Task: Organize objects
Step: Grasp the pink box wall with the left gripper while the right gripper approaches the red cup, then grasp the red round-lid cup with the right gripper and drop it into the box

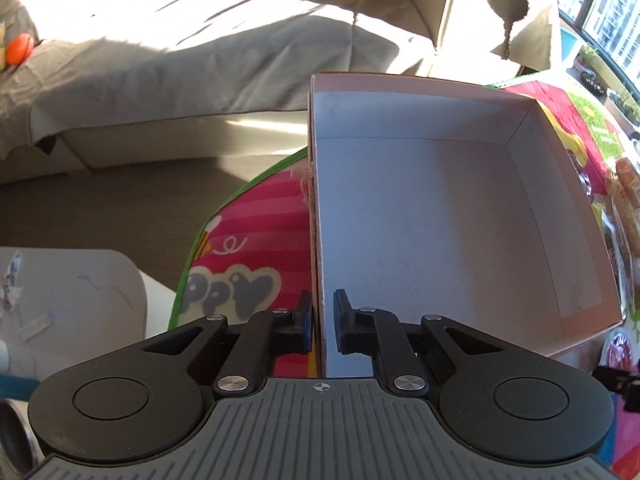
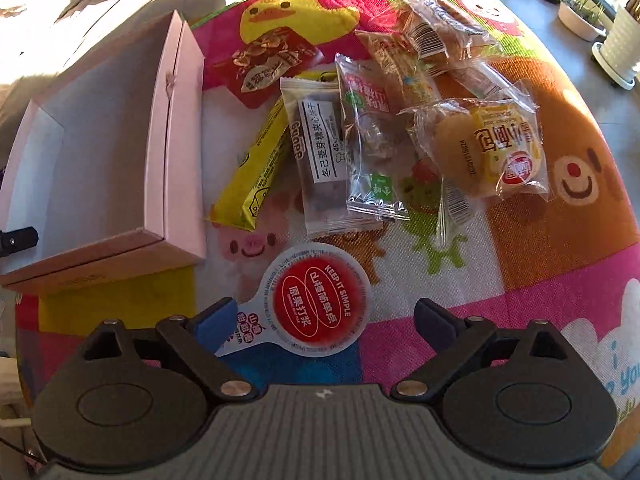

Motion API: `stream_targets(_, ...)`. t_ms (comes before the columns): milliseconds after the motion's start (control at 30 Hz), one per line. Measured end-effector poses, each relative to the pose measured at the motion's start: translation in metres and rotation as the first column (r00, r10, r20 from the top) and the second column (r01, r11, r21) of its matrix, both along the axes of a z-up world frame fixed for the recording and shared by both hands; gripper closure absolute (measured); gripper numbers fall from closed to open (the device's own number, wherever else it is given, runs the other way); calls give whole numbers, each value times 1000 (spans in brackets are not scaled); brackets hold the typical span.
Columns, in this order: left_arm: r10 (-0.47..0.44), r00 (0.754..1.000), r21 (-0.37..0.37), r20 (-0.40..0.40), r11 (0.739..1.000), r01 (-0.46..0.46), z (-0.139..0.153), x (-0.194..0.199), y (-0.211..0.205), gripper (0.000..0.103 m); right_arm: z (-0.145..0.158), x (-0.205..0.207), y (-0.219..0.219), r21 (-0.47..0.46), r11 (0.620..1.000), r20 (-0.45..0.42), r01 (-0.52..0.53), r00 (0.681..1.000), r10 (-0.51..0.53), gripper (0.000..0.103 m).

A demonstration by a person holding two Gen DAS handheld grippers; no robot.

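My right claw (image 2: 320,322) points down, jaws wide apart, nothing clamped. The round red-lidded pouch (image 2: 318,306) lies flat on the play mat (image 2: 520,320) directly between my 2 pads, its tab running left toward the left pad. My left claw (image 1: 323,320) is pinched on the box (image 1: 440,208) at its near-left wall. Box sits left of the pouch, snack pile (image 2: 380,120) farther out. Right claw is nearer; I'd guess close straight down, then carry left.
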State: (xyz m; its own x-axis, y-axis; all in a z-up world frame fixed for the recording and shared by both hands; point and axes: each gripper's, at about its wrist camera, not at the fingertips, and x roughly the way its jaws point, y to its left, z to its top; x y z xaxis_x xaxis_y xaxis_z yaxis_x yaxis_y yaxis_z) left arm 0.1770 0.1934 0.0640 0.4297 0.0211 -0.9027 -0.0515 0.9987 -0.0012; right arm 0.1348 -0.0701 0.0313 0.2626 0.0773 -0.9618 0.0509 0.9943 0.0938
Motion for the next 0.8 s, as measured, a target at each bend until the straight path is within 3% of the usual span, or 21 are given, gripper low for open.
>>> stream_targets(100, -21, 1000, 25, 10, 999, 21, -1, 7, -20, 91, 1, 0, -6, 24, 998, 20, -65, 998, 65, 22)
stream_targets(200, -53, 998, 25, 15, 998, 52, -2, 15, -41, 91, 10, 0, -17, 36, 991, 38, -126, 991, 125, 41)
stream_targets(233, -72, 997, 31, 16, 997, 72, -2, 17, -49, 91, 13, 0, -21, 28, 989, 41, -146, 989, 144, 57)
stream_targets(267, -94, 995, 48, 17, 995, 93, -3, 19, -56, 91, 16, 1, -24, 5, 986, 44, -165, 985, 165, 66)
stream_targets(300, -114, 993, 71, 15, 991, 113, -3, 20, -62, 91, 17, 1, -27, -14, 983, 45, -181, 982, 181, 68)
stream_targets(367, -145, 989, 117, -2, 983, 144, -5, 21, -72, 91, 18, 1, -35, -58, 975, 41, -213, 976, 215, 68)
stream_targets(433, -130, 991, 113, -16, 985, 131, -5, 22, -71, 91, 18, 2, -43, -80, 973, 21, -218, 975, 221, 68)
stream_targets(500, -123, 992, 108, -24, 986, 125, -4, 23, -69, 91, 24, 3, -53, -24, 984, 3, -179, 984, 179, 65)
stream_targets(567, -127, 992, 137, -26, 982, 130, -3, 23, -69, 91, 33, 4, -62, 78, 992, -18, -96, 995, 98, 39)
stream_targets(633, -113, 993, 145, -28, 983, 116, 0, 25, -65, 91, 36, 1, -63, 142, 990, -65, 14, 998, -5, 26)
stream_targets(733, -86, 996, 125, -28, 988, 89, 3, 27, -58, 91, 24, -6, -61, 241, 950, -184, 197, 971, -154, 25)
stream_targets(800, -91, 996, 111, -21, 990, 92, 3, 26, -55, 91, 12, -11, -50, 243, 927, -214, 284, 948, -234, 24)
